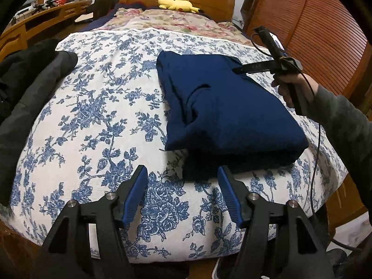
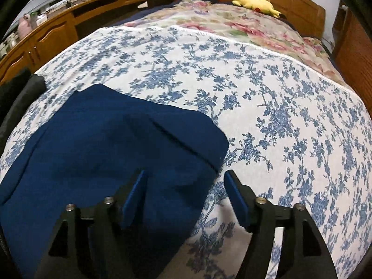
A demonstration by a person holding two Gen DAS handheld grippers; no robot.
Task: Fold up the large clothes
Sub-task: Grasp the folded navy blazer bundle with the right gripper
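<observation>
Hovering spread and empty, both grippers' fingers (image 1: 139, 181) flank the folded navy garment's (image 1: 223, 107) near edge, bare bedspread (image 1: 93, 116) around

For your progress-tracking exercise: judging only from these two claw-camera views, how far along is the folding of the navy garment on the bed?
Done: the navy garment lies as a compact folded rectangle on the blue-flowered bedspread.
In hand: nothing. The left claw and right claw both stand open, with no cloth gripped.
Left: dark clothes still lie heaped at the bed's left edge, probably next to be folded.
</observation>
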